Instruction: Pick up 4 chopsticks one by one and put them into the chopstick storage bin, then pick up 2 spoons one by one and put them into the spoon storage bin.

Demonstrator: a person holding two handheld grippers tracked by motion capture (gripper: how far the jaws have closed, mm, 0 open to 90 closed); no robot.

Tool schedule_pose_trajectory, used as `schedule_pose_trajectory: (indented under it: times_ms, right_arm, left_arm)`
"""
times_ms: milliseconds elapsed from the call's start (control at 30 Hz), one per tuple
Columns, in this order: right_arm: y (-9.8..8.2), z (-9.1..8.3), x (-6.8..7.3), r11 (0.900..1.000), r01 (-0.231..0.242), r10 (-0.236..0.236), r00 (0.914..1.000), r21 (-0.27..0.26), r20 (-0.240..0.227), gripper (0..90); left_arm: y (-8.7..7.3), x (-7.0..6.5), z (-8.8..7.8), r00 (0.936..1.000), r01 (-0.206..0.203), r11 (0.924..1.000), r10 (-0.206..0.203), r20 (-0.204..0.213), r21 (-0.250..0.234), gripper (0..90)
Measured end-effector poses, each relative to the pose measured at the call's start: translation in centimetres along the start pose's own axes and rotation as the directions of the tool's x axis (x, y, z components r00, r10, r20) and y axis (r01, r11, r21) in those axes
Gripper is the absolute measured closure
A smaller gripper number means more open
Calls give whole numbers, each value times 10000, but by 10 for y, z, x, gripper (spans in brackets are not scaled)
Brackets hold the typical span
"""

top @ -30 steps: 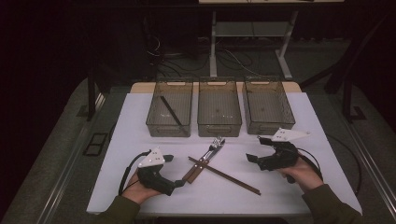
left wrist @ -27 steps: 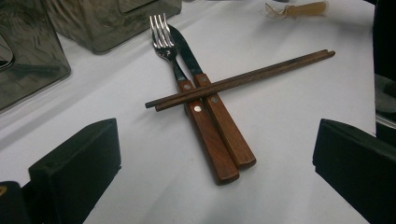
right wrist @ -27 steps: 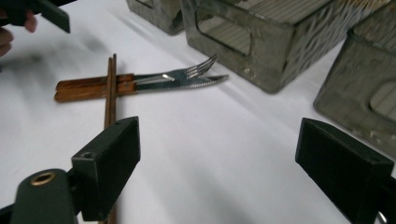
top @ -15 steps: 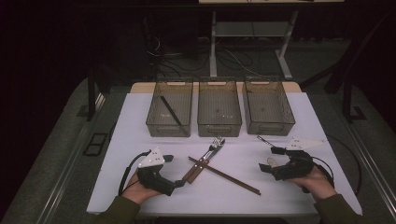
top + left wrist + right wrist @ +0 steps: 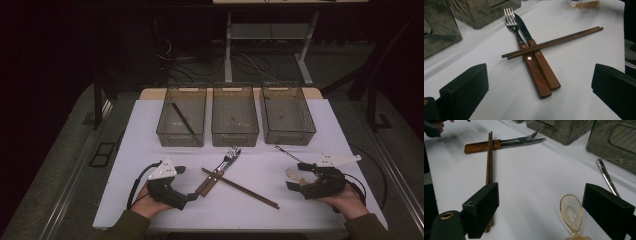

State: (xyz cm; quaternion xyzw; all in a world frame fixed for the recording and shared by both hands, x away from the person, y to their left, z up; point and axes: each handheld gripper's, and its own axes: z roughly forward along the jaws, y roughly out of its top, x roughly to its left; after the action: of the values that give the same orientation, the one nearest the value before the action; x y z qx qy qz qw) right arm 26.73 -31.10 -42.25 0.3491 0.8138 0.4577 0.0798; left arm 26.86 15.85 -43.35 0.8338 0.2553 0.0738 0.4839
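The left gripper (image 5: pixel 192 196) is held low over the white table (image 5: pixel 150 130) with its jaws spread wide and nothing between them. Just ahead of it lie a fork (image 5: pixel 517 35) and a knife (image 5: pixel 534 50) side by side, wooden handles toward the gripper, with a pair of chopsticks (image 5: pixel 554 42) laid across them. The right gripper (image 5: pixel 296 181) is likewise spread and empty; a translucent spoon (image 5: pixel 571 212) lies on the table between its jaws, bowl pointing away.

Chopsticks (image 5: pixel 240 187) lie across a fork (image 5: pixel 222 167) and knife (image 5: pixel 212 179) mid-table (image 5: pixel 150 130); three bins (image 5: pixel 235 117) line the far edge.
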Motion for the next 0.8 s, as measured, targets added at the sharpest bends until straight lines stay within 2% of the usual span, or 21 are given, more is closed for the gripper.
schedule_pose_trajectory:
  times_ms: [433,633,800]
  right_arm:
    - [-1,8,10,9986,367,-334,9961,393,-814,154]
    - [0,12,16,9964,563,-484,9918,642,-1187,277]
    - [1,15,20,9946,751,-637,9865,712,-1511,417]
  left_arm:
    - [0,0,0,10000,-13,10000,13,-3,-2,0]
    - [0,0,-1,10000,-13,10000,13,20,4,0]
    - [0,0,-1,10000,-14,10000,14,27,21,0]
